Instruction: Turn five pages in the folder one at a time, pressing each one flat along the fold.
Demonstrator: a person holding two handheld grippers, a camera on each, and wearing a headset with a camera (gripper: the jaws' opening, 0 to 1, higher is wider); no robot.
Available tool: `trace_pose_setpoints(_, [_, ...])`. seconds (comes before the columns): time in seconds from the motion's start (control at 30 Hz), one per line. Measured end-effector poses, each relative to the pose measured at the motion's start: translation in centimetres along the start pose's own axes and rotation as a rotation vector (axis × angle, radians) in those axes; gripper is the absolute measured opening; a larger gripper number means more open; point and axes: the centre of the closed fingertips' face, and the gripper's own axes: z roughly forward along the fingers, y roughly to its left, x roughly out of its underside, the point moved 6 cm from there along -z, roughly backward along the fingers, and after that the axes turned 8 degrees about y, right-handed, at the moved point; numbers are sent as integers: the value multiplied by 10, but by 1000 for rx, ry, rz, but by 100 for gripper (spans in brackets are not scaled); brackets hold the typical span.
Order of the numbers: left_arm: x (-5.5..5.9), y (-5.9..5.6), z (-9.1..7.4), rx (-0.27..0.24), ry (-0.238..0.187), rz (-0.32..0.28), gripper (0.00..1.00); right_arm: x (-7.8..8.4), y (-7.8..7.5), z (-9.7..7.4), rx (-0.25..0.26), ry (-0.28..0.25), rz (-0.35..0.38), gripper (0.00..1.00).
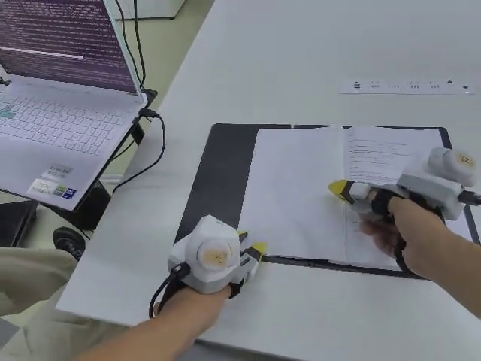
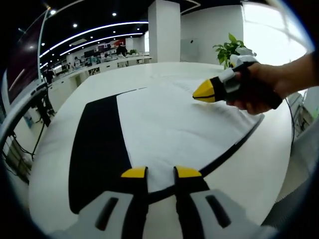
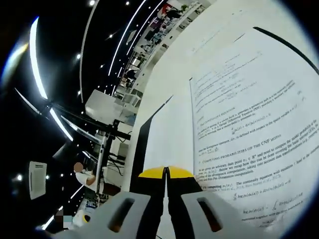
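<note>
A black folder (image 1: 222, 173) lies open on the white table. A blank white page (image 1: 293, 188) is turned to the left of the fold and a printed page (image 1: 383, 154) lies to the right. My right gripper (image 1: 338, 188) is shut, its yellow tips down at the fold. In the right gripper view the right gripper (image 3: 165, 173) sits where the blank page (image 3: 169, 129) meets the printed page (image 3: 249, 114). My left gripper (image 1: 250, 244) rests at the folder's near edge, jaws a little apart and holding nothing. The left gripper view shows that gripper (image 2: 160, 173) over the blank page's near edge (image 2: 164, 124).
An open laptop (image 1: 60, 90) stands at the far left on a lower surface, with a black cable (image 1: 154, 143) hanging beside the table's left edge. A white power strip (image 1: 406, 86) lies at the back right. White tabletop (image 1: 301, 53) stretches beyond the folder.
</note>
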Motion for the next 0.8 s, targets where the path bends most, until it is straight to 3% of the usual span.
trace_pose_setpoints(0.13, [1, 0, -1, -1, -23, -8, 18, -7, -7, 3, -22, -18, 87, 0])
trace_pose_setpoints(0.23, [1, 0, -1, -3, -25, -5, 18, -14, -13, 6, -15, -28, 112, 0])
trace_pose_setpoints(0.4, [1, 0, 0, -3, -22, 1, 18, -26, -14, 13, -45, -47, 172, 0])
trace_pose_setpoints(0.57, [2, 1, 1, -4, -22, -1, 18, -42, -17, 20, -64, -112, 267, 0])
trace_pose_setpoints(0.8, [2, 1, 1, -7, -27, 1, 18, -58, -19, 30, -83, -164, 330, 0])
